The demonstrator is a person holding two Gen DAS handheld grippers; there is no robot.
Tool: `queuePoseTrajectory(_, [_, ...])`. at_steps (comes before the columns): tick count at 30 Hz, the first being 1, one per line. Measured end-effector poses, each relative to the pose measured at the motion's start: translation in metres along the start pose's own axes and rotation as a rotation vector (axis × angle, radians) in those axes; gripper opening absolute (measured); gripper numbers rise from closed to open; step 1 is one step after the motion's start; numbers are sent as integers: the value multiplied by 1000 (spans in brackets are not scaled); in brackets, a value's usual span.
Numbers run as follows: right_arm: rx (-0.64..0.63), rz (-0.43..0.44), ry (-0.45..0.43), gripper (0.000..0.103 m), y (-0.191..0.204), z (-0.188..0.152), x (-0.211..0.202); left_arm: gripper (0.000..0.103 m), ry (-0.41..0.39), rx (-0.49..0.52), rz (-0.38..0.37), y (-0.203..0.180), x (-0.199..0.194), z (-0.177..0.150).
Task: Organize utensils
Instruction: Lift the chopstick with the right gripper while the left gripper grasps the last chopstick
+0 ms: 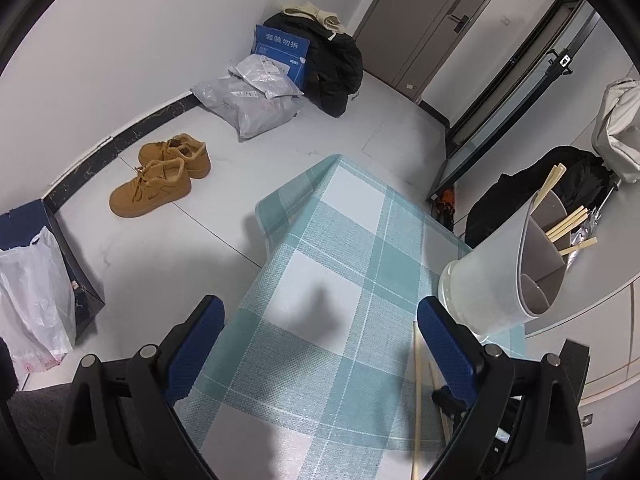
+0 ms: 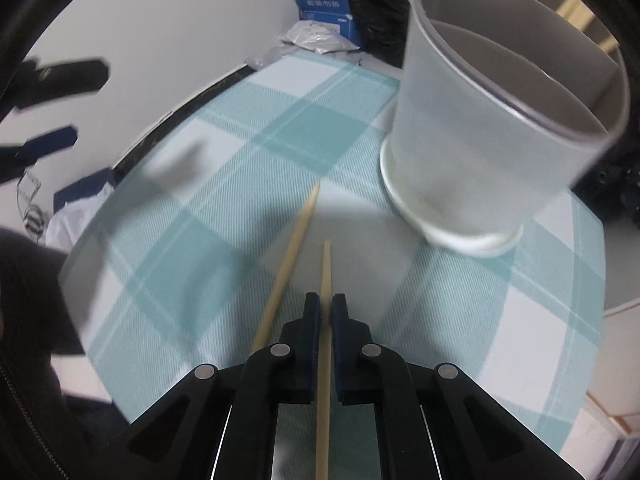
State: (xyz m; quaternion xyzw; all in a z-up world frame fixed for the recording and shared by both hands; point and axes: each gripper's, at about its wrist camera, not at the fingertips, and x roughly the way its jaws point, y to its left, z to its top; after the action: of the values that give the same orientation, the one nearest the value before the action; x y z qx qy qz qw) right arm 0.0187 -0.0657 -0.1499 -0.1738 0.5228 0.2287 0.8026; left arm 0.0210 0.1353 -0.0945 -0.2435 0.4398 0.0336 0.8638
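The right gripper is clamped tight on a single chopstick, the blue pads pinching it about midway, its tip pointing away toward the far side of the checked tablecloth. So this is the pick-up step: one stick caught, not yet carried anywhere. A second chopstick lies loose on the cloth just left of the held one, angled away from it.

The utensil holder, a pale divided cup on a white base, stands on the far right of the table, near the held stick's tip but apart from it. I'd say the next move calls for lifting the stick clear of the cloth, tipping it more upright, and bringing its end over the rim into one of the compartments without knocking the cup, which sits close to the table's edge.

The left gripper hangs over the near left part of the table with its jaws wide apart and nothing between them.

That left-hand view gives what the other cannot: several chopsticks already standing in the holder's far compartment, and the floor beyond, with a pair of tan shoes by the wall. The right-hand view alone shows the grip itself; from the left, the sticks on the table are mostly hidden behind the gripper's right finger.
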Motion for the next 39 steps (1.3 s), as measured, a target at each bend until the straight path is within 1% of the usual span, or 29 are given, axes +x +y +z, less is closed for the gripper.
queuePoseTrajectory(4, [-38, -22, -3, 8, 10, 7, 4, 94, -12, 11, 21, -1, 0, 0])
queuePoseTrajectory(8, [-68, -56, -48, 8, 18, 17, 11, 94, -14, 13, 50, 1, 3, -2])
queuePoseTrajectory(10, [-52, -55, -65, 8, 17, 22, 15, 94, -20, 18, 61, 2, 3, -2])
queuePoseTrajectory(13, [8, -5, -81, 6, 9, 21, 14, 94, -19, 29, 79, 1, 5, -2])
queuePoseTrajectory(14, [21, 13, -83, 4, 6, 19, 15, 94, -13, 36, 86, 0, 7, -3])
queuePoseTrajectory(18, [125, 80, -117, 3, -14, 14, 4, 94, 30, 59, 81, -8, 16, -7])
queuePoseTrajectory(22, [248, 145, -224, 3, -42, 11, -27, 94, 86, 108, 58, -27, 28, -15])
queuePoseTrajectory(26, [390, 209, -321, 3, -77, 2, -54, 94, 108, 226, 61, -58, 35, -27])
queuePoseTrajectory(28, [435, 215, -365, 3, -90, -4, -66, 94, 106, 277, 64, -69, 36, -32])
queuePoseTrajectory(30, [468, 217, -397, 3, -102, -9, -74, 94, 99, 332, 92, -81, 40, -37])
queuePoseTrajectory(31, [481, 217, -409, 3, -107, -12, -77, 94, 107, 337, 99, -82, 42, -37])
queuePoseTrajectory(34, [522, 215, -433, 3, -122, -18, -84, 94, 200, 327, 93, -86, 61, -40])
queuePoseTrajectory(39, [604, 204, -468, 3, -149, -33, -96, 94, 252, 312, 158, -86, 80, -41])
